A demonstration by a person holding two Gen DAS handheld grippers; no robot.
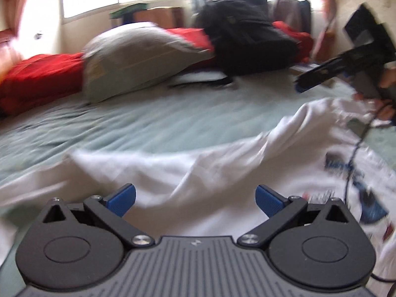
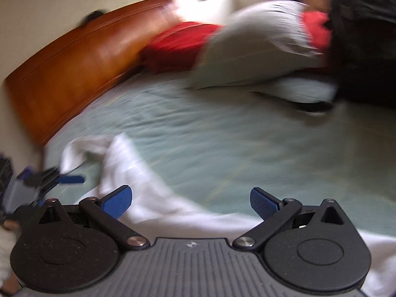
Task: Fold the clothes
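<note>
Both sets of blue-padded fingers are spread wide with nothing between them. The left gripper hovers over a crumpled white printed t-shirt lying on the pale green bedsheet. The right gripper sits above the shirt's edge. Grey pillow at 11 o'clock, red blanket at 10, black backpack at 1.

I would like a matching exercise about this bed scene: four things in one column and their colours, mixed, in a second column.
Things:
1. shirt
2. sheet
3. blanket
4. backpack

Colours:
A. red
B. black
C. white
D. pale green

Pairs: 1-C, 2-D, 3-A, 4-B
</note>
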